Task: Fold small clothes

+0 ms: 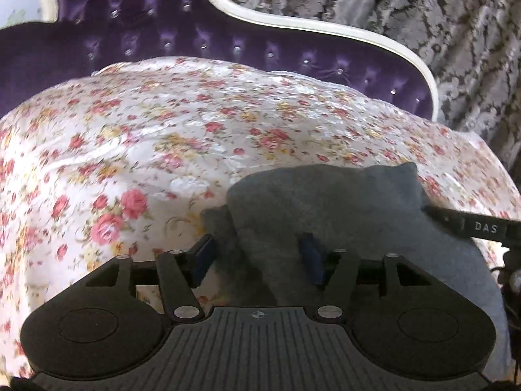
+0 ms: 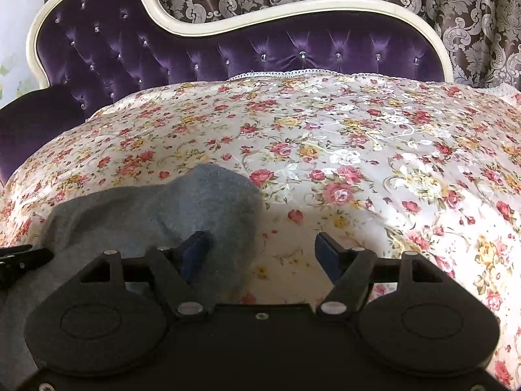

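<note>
Resting grey garment (image 1: 342, 208) on floral bedspread (image 1: 146, 137)

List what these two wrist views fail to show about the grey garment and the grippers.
- Grey garment: near part hidden by the left gripper body; its type is unclear.
- Same garment, right wrist view: lower left cut by the frame edge.
- Right gripper: left pad partly draped by cloth.

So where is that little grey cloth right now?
The small grey knit cloth lies bunched on the floral satin bedspread, between the open left tongs and right tongs, below the purple tufted headboard.
</note>
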`<state>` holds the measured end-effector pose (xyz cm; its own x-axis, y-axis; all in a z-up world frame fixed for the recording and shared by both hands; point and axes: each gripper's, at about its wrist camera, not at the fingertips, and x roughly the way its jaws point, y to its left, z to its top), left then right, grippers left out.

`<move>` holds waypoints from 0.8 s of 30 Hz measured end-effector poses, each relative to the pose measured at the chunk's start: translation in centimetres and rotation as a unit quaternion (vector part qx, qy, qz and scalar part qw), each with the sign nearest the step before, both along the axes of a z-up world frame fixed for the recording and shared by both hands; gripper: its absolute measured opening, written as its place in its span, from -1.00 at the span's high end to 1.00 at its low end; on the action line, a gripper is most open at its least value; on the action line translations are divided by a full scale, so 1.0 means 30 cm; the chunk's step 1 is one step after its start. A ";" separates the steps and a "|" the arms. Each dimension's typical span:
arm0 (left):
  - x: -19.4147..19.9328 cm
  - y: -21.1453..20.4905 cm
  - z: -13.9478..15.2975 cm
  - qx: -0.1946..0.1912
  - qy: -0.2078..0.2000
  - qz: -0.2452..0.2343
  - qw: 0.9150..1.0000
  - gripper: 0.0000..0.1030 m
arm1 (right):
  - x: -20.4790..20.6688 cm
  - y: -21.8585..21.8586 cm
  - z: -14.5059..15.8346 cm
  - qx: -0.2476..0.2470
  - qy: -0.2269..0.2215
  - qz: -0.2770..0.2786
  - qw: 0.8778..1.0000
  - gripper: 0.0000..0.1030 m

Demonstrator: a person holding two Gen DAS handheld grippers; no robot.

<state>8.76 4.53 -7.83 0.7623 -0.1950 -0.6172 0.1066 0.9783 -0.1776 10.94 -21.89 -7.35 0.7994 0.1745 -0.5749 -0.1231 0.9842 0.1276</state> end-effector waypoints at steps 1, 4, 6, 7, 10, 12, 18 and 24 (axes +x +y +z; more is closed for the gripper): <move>-0.003 0.007 -0.003 -0.010 0.003 0.004 1.000 -0.15 | 0.000 -0.002 0.000 0.002 0.000 -0.001 1.000 -0.44; 0.011 0.015 0.030 -0.017 -0.003 0.011 1.000 -0.14 | -0.009 -0.007 0.023 0.007 -0.012 -0.001 1.000 -0.44; 0.009 0.022 0.065 -0.007 -0.021 0.028 0.999 -0.13 | -0.037 -0.003 0.056 0.002 -0.038 0.002 0.999 -0.44; 0.004 0.030 0.082 -0.002 -0.031 0.036 0.999 -0.13 | -0.058 0.000 0.077 0.000 -0.052 0.004 0.999 -0.45; -0.034 0.057 0.128 0.005 -0.054 0.052 0.997 -0.13 | -0.140 0.004 0.132 0.001 -0.091 0.019 0.996 -0.57; -0.077 0.065 0.155 0.012 -0.069 0.060 0.996 -0.14 | -0.189 0.011 0.155 0.000 -0.105 0.027 0.994 -0.83; -0.224 0.043 0.209 0.022 -0.072 0.070 0.995 -0.46 | -0.342 0.035 0.177 0.009 -0.127 0.045 0.991 -0.99; -0.329 -0.017 0.213 0.029 -0.058 0.057 0.996 -0.60 | -0.459 0.051 0.185 0.011 -0.128 0.044 0.991 -0.99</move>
<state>-1.12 4.03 -1.44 0.8444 -0.0688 -0.5313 0.0103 0.9936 -0.1124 -2.83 -20.37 -1.79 0.8995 0.2598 -0.3513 -0.2390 0.9656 0.1021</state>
